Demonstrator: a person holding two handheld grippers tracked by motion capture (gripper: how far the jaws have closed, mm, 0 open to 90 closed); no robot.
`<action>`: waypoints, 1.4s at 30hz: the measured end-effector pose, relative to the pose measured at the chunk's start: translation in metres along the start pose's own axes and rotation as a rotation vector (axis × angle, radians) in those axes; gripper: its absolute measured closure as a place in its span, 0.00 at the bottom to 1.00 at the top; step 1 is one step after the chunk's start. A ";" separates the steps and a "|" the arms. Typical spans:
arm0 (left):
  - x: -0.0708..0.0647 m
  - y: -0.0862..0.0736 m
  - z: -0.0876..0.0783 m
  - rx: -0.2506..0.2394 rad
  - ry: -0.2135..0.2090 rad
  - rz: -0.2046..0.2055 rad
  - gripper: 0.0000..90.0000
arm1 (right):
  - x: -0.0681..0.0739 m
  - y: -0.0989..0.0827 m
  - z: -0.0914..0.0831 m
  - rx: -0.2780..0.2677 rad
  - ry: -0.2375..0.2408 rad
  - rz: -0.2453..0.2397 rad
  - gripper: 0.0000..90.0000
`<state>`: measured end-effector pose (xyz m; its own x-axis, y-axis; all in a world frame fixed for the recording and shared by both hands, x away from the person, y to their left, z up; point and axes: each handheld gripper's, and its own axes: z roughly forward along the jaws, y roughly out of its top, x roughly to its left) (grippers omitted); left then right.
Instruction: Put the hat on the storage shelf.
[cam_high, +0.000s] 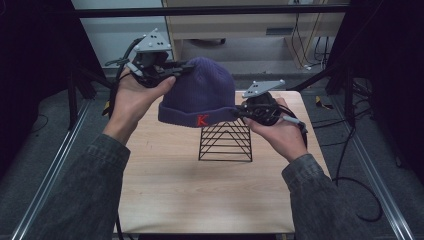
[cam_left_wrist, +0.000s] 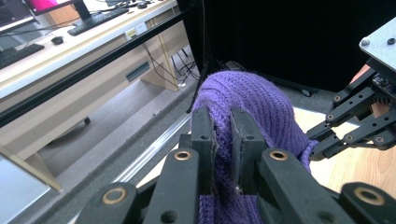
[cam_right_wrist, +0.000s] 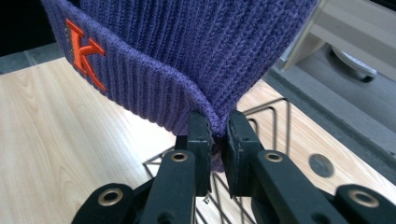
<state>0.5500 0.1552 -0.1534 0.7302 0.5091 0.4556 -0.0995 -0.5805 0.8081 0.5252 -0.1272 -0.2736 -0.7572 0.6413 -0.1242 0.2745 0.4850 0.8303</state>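
A purple knitted hat (cam_high: 200, 92) with an orange letter K on its folded brim hangs in the air above the table, held from both sides. My left gripper (cam_high: 180, 67) pinches the hat (cam_left_wrist: 252, 100) high on its left side, jaws shut on a fold of the knit. My right gripper (cam_high: 237, 112) is shut on the brim's lower right corner, where the hat (cam_right_wrist: 187, 56) bulges out between the jaws. A black wire rack (cam_high: 226, 142), pyramid shaped, stands on the table right under the hat. The right gripper (cam_left_wrist: 322, 140) also appears in the left gripper view, past the hat.
The light wooden table (cam_high: 175, 185) ends in a metal frame rail (cam_high: 55, 165) on the left. Beyond the table stand a desk (cam_left_wrist: 70, 51) with keyboards, cables on the floor, and black curtains at both sides.
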 end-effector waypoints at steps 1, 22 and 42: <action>-0.001 0.002 0.003 -0.004 -0.002 0.001 0.90 | -0.002 -0.001 -0.002 0.000 -0.007 0.003 0.91; -0.014 -0.004 0.066 -0.020 -0.044 -0.003 0.90 | -0.028 -0.036 -0.021 0.045 -0.064 0.052 0.91; -0.022 -0.020 0.098 0.012 -0.057 -0.006 0.89 | -0.040 -0.062 -0.008 0.091 -0.080 0.107 0.90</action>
<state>0.6019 0.0936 -0.2163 0.7679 0.4761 0.4285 -0.0869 -0.5854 0.8061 0.5336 -0.1872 -0.3155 -0.6723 0.7355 -0.0836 0.4065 0.4612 0.7887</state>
